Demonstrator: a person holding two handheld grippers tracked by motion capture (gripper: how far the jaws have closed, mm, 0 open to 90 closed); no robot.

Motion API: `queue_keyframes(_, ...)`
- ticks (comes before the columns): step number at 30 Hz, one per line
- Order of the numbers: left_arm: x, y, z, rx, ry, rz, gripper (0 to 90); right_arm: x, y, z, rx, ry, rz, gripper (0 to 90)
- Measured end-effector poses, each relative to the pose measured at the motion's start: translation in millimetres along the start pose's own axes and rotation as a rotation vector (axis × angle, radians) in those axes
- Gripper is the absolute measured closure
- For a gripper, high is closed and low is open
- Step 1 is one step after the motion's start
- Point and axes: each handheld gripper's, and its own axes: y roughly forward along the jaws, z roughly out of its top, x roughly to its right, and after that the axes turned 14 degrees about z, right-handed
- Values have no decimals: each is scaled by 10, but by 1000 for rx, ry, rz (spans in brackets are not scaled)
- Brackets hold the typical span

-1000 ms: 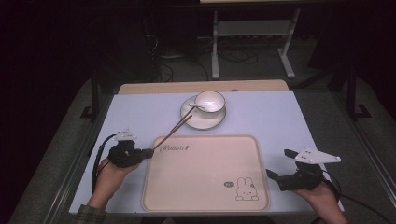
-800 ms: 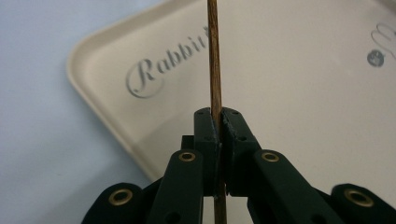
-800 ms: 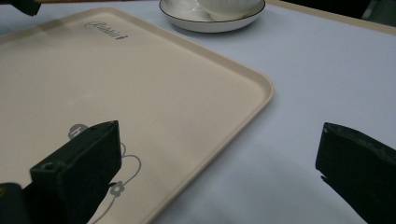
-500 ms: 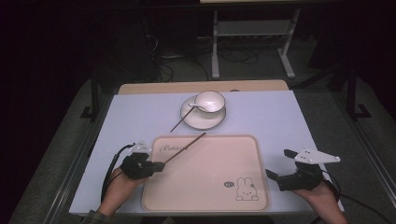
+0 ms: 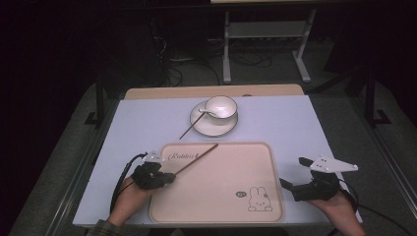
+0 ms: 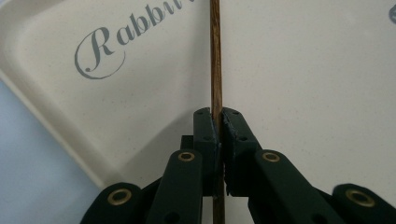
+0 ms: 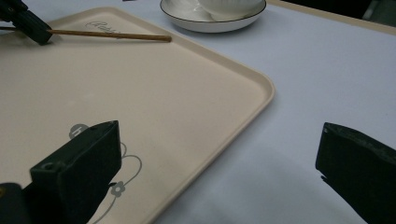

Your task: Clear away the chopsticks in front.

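Left claw (image 6: 218,122): pinching a brown chopstick (image 5: 196,158) over the tray (image 5: 221,196), lower centre. Right claw (image 7: 219,163): spread wide, lower right on the bench (image 5: 295,123). Cup (image 5: 221,106) on saucer (image 5: 214,124), second chopstick (image 5: 189,129), upper centre; left gripper view reads "Rabbit" lettering (image 6: 121,39).

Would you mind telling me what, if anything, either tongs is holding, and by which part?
The left tongs grips a wooden chopstick near its lower end, over the tray. The right tongs is open, holding nothing.

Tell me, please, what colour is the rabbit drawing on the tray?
Grey outline on the cream tray; the rabbit drawing shows best in the high view.
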Motion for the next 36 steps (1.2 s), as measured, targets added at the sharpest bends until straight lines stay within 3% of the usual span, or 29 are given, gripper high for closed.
queue_keyframes(13, -13, 4, -3, 0, 1, -3, 808, -3, -6, 1, 3, 2, 1, 0)
queue_keyframes(15, -17, -7, 8, 17, -19, -22, 765, -2, -6, 0, 2, 1, 1, 0)
queue_keyframes(17, -25, -29, 57, 35, -14, -22, 674, -1, -7, -1, 3, 1, 0, 0)
queue_keyframes(21, -77, -48, 225, 81, -8, -10, 470, 3, 5, -3, -3, 2, 1, 0)
queue_keyframes(23, -112, -46, 316, 98, -5, 7, 413, 2, 9, -4, -3, 4, 1, 0)
queue_keyframes(30, -316, 71, 780, 141, 8, 49, 472, 2, 6, -8, -2, 8, -1, 0)
queue_keyframes(33, -414, 206, 988, 134, 16, 88, 518, 4, 2, -11, -1, 9, 0, 0)
queue_keyframes(36, -502, 355, 1131, 120, -7, 96, 560, 5, -3, -20, 0, 10, 1, 0)
